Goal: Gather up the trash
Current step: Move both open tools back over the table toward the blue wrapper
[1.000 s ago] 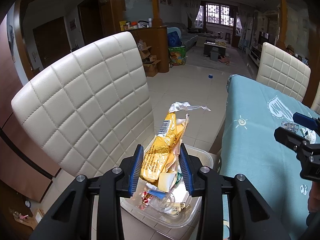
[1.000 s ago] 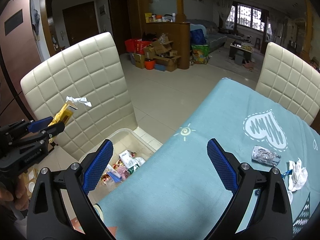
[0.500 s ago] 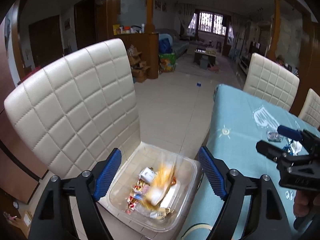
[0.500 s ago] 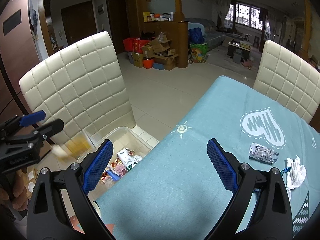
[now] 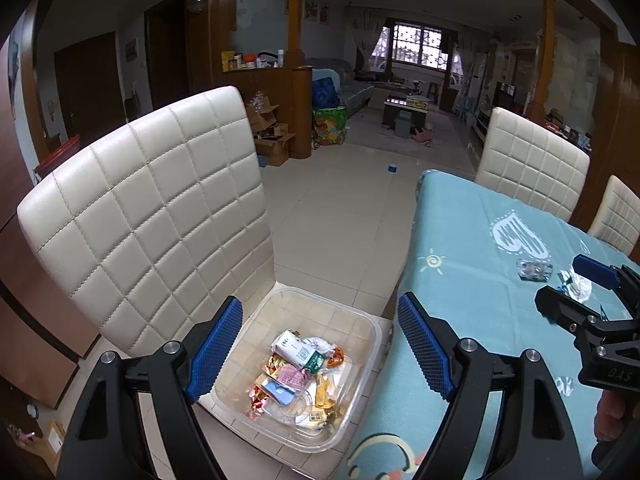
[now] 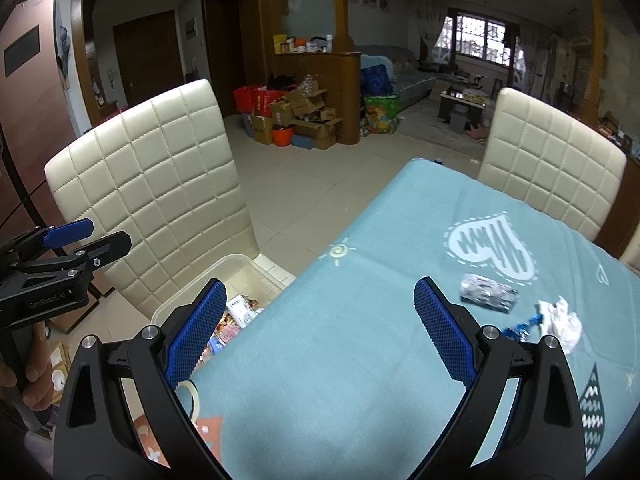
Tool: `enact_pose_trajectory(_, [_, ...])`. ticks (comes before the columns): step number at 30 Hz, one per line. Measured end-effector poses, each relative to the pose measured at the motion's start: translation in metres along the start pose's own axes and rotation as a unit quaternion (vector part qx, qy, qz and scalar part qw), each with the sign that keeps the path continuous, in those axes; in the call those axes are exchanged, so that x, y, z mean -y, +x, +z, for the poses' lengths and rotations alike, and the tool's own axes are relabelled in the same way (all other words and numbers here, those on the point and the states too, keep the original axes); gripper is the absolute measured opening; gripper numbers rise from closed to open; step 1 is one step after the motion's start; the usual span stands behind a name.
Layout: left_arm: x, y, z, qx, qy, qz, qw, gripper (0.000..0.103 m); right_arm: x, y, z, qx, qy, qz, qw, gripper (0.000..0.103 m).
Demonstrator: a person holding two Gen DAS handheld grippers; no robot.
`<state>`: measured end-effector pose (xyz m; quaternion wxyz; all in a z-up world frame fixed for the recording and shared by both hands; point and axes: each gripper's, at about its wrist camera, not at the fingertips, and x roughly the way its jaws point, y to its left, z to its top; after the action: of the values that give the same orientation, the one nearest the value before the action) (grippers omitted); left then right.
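While spread, left claw (image 5: 320, 346) hovers above bin (image 5: 362, 390).

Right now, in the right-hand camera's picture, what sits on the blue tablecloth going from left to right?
Sun drawing → white heart drawing → clear crumpled wrapper → small blue wrapper → crumpled white tissue.

A clear plastic bin (image 5: 362, 364) on the chair seat holds wrappers (image 5: 298, 376). A crumpled tissue (image 6: 560, 320) and foil packet (image 6: 486, 293) lie on the table.

Clear glossy plastic bin (image 5: 362, 364); quilted leather-look chair (image 5: 160, 216); matt cloth tablecloth (image 6: 360, 344).
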<state>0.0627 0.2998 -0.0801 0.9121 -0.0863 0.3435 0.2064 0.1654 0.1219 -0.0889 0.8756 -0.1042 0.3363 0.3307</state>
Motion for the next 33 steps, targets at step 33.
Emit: enact_pose_trajectory(33, [0.221, -0.01, -0.028, -0.028, 0.161, -0.141, 0.9764, 0.078, 0.168, -0.114, -0.098, -0.009, 0.109, -0.158, 0.981, 0.073])
